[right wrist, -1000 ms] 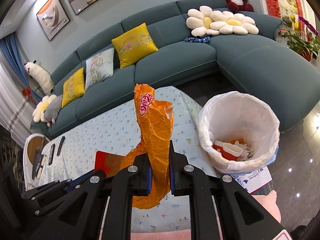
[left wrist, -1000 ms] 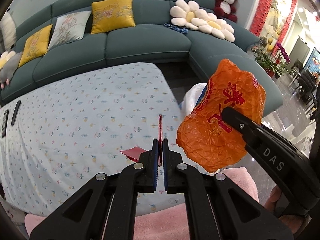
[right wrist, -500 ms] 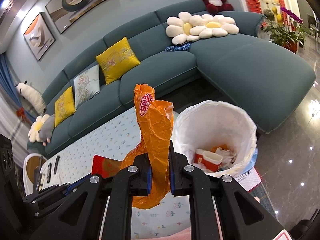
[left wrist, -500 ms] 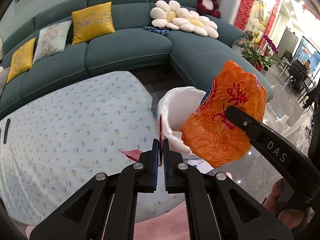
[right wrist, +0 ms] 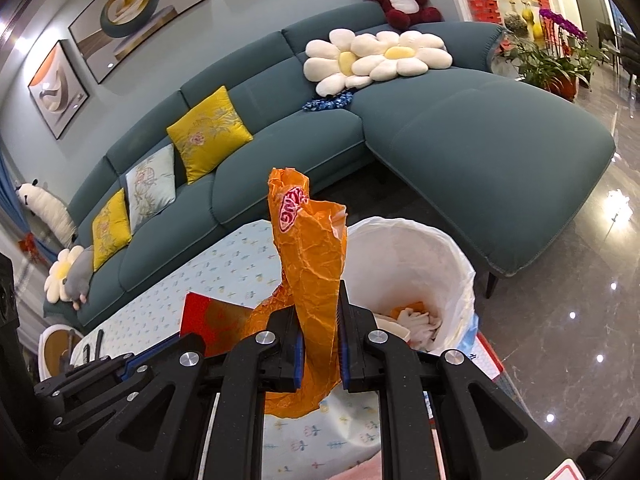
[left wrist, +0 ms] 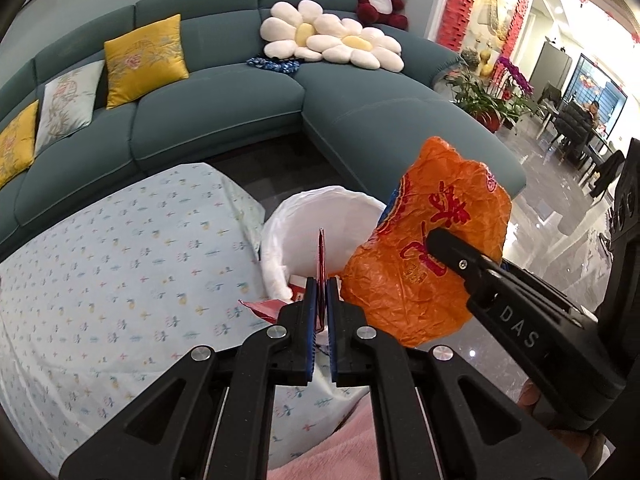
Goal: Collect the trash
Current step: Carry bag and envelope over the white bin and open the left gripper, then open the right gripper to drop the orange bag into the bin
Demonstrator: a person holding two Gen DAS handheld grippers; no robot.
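My left gripper (left wrist: 320,286) is shut on a thin red paper (left wrist: 321,256), held edge-on over the near rim of the white-lined trash bin (left wrist: 280,236). In the right wrist view that red paper (right wrist: 208,316) shows flat at the lower left, with the left gripper (right wrist: 120,364) below it. My right gripper (right wrist: 319,316) is shut on a crumpled orange wrapper (right wrist: 312,256), which stands up between the pads beside the bin (right wrist: 448,264). The same orange wrapper (left wrist: 424,264) hangs right of the bin in the left wrist view, pinched by the right gripper's fingers (left wrist: 448,248). Trash lies inside the bin.
A table with a light patterned cloth (left wrist: 120,264) lies left of the bin. A teal corner sofa (left wrist: 224,112) with cushions wraps behind. Glossy floor (right wrist: 568,320) spreads to the right. Remotes (right wrist: 98,338) lie at the table's far end. A pink garment (left wrist: 352,440) sits under the grippers.
Both grippers have swung right from over the table toward the bin, each still holding its piece. The bin has come from the right edge to the centre of both views.
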